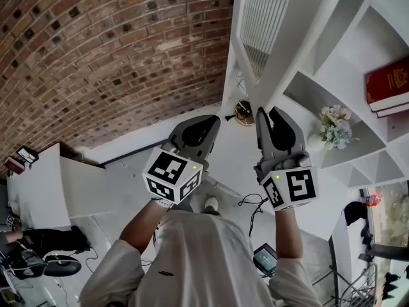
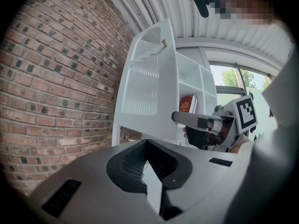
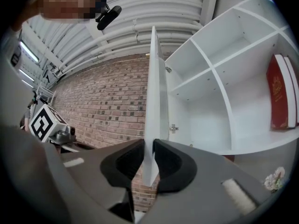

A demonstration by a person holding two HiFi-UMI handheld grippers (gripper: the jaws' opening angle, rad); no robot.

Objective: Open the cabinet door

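Observation:
The white cabinet door (image 1: pixel 261 24) with a ribbed panel stands swung out from the shelf unit, edge-on in the right gripper view (image 3: pixel 153 97). In the left gripper view the door (image 2: pixel 142 85) shows its face, with a small brass knob (image 2: pixel 164 43) near its top. My right gripper (image 3: pixel 149 146) is shut on the door's free edge near its lower end, one pad on each face. It shows in the head view (image 1: pixel 268 114) and from the side in the left gripper view (image 2: pixel 187 118). My left gripper (image 1: pixel 216 119) hangs beside it, left of the door, shut and empty (image 2: pixel 147 143).
Open white shelves (image 3: pixel 224 92) behind the door hold red books (image 3: pixel 279 92) and a small bunch of flowers (image 1: pixel 335 125). A door hinge (image 3: pixel 174 128) sits on the cabinet's inner wall. A brick wall (image 1: pixel 96 56) runs along the left. A white counter (image 1: pixel 45 187) stands at the far left.

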